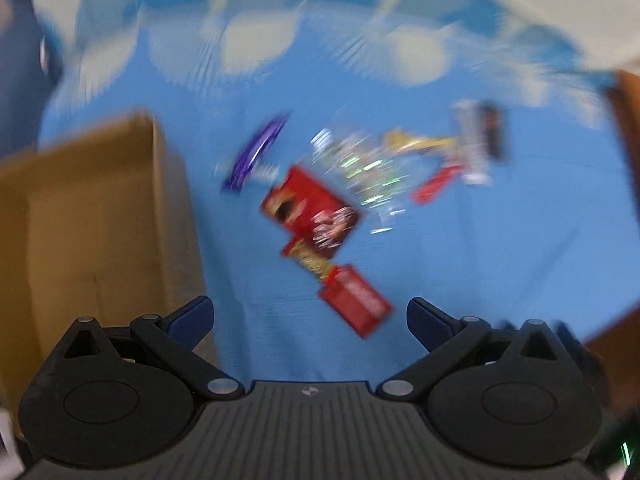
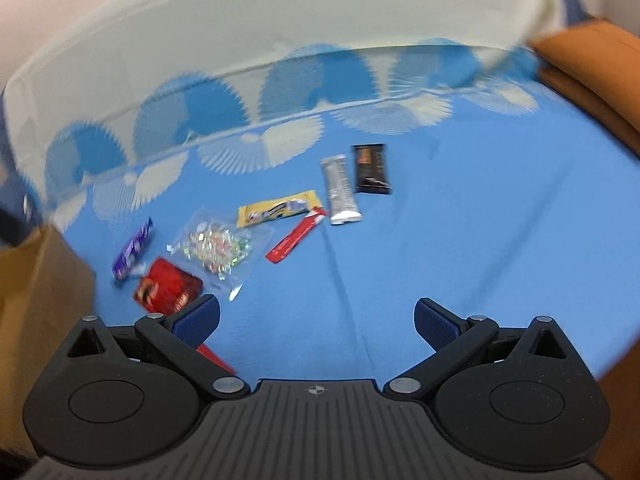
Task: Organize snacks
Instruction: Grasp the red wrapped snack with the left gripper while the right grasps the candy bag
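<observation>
Both grippers hang above a blue cloth [image 2: 460, 240] with a white fan pattern along its far edge, and both have the fingers wide apart with nothing between them. The left gripper [image 1: 310, 318] looks down at the snacks, but its view is strongly blurred. At its left side stands a brown cardboard box [image 1: 92, 216], open at the top; I cannot tell what is inside. The right gripper [image 2: 317, 320] gives a clearer view.

The snacks lie spread on the cloth, outside the box. Nearest to the box is a purple bar [image 2: 132, 250], lying slanted. Just beside it is a red packet [image 2: 166, 286], partly covered by the left finger of the right gripper. A second red packet [image 1: 354, 300] lies just in front of it in the left view. Next to the first red packet is a clear bag of small candies [image 2: 218, 246]. Behind the bag lies a yellow packet [image 2: 278, 208], and a thin red stick packet [image 2: 296, 240] touches its corner. Farther away are a silver bar [image 2: 340, 190] and a dark brown bar [image 2: 371, 169], side by side and nearly touching.

An orange cushion [image 2: 592, 60] lies at the right border of the cloth
</observation>
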### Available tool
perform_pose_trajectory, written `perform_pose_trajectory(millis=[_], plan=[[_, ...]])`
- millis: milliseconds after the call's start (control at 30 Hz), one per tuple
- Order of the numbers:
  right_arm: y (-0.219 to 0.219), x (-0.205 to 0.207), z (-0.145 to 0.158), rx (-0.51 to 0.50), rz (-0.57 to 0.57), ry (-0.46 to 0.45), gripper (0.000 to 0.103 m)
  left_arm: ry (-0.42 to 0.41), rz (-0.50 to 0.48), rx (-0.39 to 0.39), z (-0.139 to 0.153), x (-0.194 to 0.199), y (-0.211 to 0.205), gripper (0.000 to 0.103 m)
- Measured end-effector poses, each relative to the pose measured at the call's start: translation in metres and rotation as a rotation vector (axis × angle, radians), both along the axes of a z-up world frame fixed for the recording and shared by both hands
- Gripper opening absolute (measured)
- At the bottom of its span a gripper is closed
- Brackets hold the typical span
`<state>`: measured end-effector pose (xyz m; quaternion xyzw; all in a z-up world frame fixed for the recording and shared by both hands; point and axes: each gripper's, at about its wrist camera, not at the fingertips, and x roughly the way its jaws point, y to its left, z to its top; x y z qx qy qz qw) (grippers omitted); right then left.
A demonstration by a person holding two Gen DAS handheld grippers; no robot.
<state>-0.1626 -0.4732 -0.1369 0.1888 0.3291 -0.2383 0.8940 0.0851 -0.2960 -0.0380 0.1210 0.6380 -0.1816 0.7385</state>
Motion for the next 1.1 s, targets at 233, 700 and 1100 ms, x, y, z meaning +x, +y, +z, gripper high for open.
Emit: perform_pose_trajectory(millis=[233, 700, 1100], plan=[[-0.008, 0.096, -0.043, -0.176, 0.398, 0.081, 0.103, 0.162, 0.216, -0.011, -0.117, 0.078, -0.033, 0.099], [-0.05, 0.242, -0.119, -0.028, 0.58, 0.1, 0.103, 0.248, 0.24, 0.039, -0.183, 0.125, -0.051, 0.103], [-0.043, 0.179, -0.085, 0.007, 0.404, -0.114, 0.009, 0.169, 0.273, -0.139, -0.112, 0.111, -0.031, 0.016]])
